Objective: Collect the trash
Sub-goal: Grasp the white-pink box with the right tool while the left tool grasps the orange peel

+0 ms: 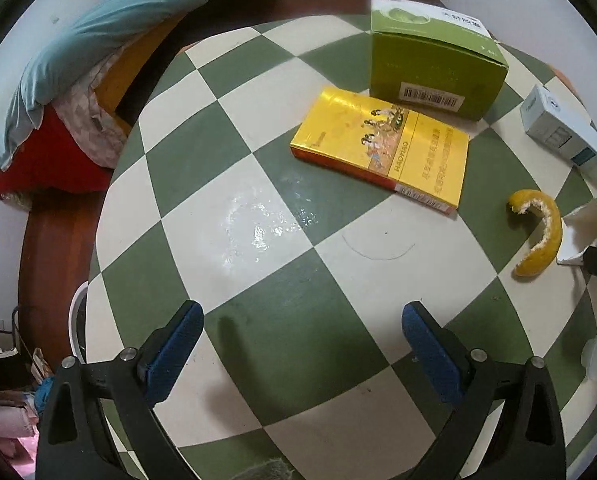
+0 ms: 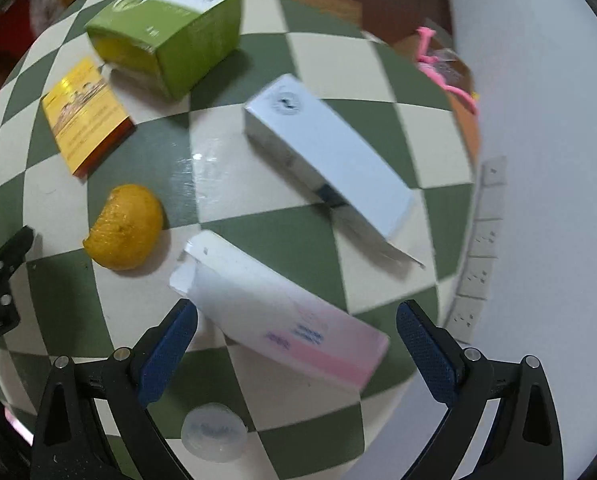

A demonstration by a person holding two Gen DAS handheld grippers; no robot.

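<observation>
A round table (image 1: 290, 328) with a green and cream checkered top carries all the trash. The largest piece is a green box (image 1: 434, 60), standing near the far edge with its barcode side facing the left camera; in the right view the same green box (image 2: 170, 36) sits toward the far left of the tabletop. Just in front of it lies a flat yellow box (image 1: 382, 148), one corner close to the green box's base, though whether they touch cannot be told. A long white box (image 2: 326, 156) lies on its side near the middle of the right view, one end flap open, and a white and pink box (image 2: 282, 312) lies nearer the right edge of the table, also with a torn end. A curved piece of orange peel (image 2: 124, 228) rests between the yellow box and the white and pink box. A small clear plastic cap (image 2: 214, 432) sits at the near edge. The left gripper (image 1: 302, 352) hangs over bare tabletop with its jaws spread wide and nothing between them. The right gripper (image 2: 296, 350) is likewise spread wide, its blue pads either side of the white and pink box without touching it.
</observation>
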